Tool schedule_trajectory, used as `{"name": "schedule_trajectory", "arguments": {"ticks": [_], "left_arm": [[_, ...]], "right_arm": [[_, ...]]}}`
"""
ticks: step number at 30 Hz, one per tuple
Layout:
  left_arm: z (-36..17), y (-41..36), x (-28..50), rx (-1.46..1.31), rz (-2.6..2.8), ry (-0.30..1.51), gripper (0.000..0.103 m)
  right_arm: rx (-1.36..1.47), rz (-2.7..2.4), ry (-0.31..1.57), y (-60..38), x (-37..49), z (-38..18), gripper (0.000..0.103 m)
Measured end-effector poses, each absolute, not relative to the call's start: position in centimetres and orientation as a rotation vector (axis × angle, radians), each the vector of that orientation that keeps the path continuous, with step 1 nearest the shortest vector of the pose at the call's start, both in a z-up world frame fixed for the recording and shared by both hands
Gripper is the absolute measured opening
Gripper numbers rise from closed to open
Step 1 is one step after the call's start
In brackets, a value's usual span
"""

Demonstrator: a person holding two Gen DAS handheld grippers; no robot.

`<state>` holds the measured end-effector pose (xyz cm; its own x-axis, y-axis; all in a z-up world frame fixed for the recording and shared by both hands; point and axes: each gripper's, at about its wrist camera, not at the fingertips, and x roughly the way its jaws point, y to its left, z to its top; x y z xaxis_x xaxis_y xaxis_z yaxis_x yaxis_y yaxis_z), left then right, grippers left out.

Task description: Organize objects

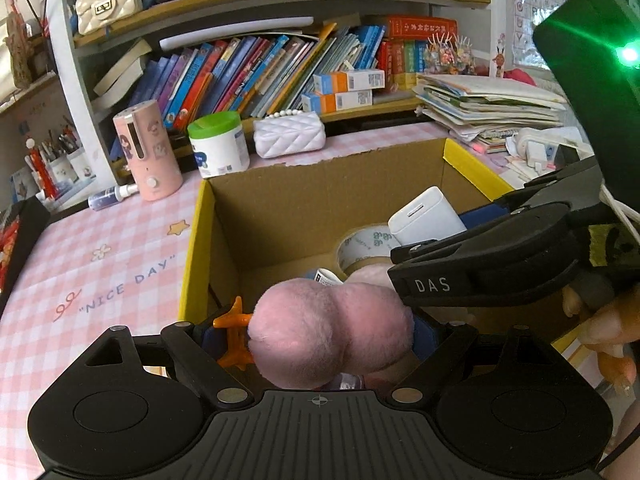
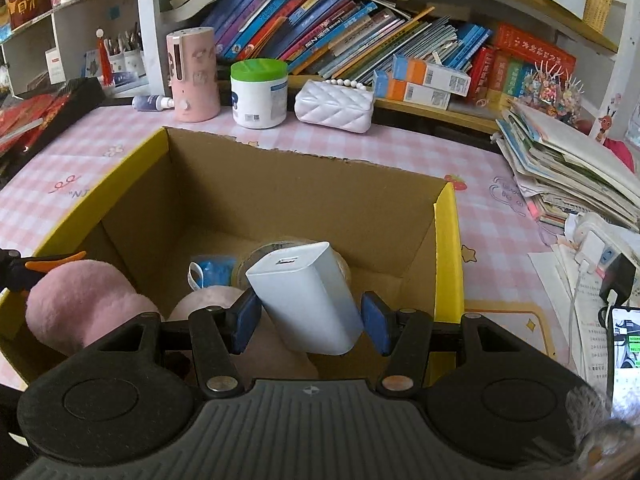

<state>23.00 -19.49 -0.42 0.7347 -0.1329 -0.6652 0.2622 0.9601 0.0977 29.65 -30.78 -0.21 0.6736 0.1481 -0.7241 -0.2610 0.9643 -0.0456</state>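
While both grippers hang over the open box (image 2: 448, 240) on the pink-checked desk (image 1: 100, 248), each carries something meant for it. Furthest left, the left gripper (image 1: 328, 336) pinches a pink plush (image 1: 332, 332) with an orange trim piece (image 1: 234, 334), jaws spread wide around the soft body, just above the box's near left corner. In the middle of the box floor lie a tape roll (image 1: 360, 246), a small blue packet (image 2: 214, 268) and another pink soft thing (image 2: 208, 300). To the right, the right gripper (image 2: 310, 320) holds a white charger (image 2: 308, 300) between its blue pads (image 2: 244, 322), tilted and suspended over the tape roll; from the right wrist view the right pad seems barely to touch it. That looks like the main risk: a smooth, hard block held askew on a thin contact could pivot or slip out and drop hard onto the tape. The plush bulges well beyond its jaws, so a release close to the wall might leave it draped over the yellow rim. With both grippers crowded over one opening, they could also knock together.
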Motion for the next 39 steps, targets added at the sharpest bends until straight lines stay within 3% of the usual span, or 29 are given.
{"name": "schedule_trajectory", "arguments": {"ticks": [4,8,13,24,39], "left_arm": [[-0.4,-19.6,22.8,0.195,-0.210,0.713,0.089],[-0.2,-19.7,22.5,0.195,-0.204,0.713,0.090],[0.7,-20.1,21.3,0.204,-0.210,0.665,0.093],[2.8,-19.1,18.2,0.174,-0.165,0.590,0.093],[3.9,-11.1,11.9,0.089,-0.004,0.562,0.097]], "right_arm": [[-0.149,0.224,0.804,-30.8,29.8,-0.2,0.054],[-0.144,0.210,0.770,-31.0,29.4,0.3,0.069],[-0.105,0.214,0.735,-31.3,28.6,1.2,0.075],[-0.056,0.173,0.630,-31.8,25.2,3.7,0.076],[0.008,0.063,0.529,-30.3,17.2,5.5,0.082]]}}
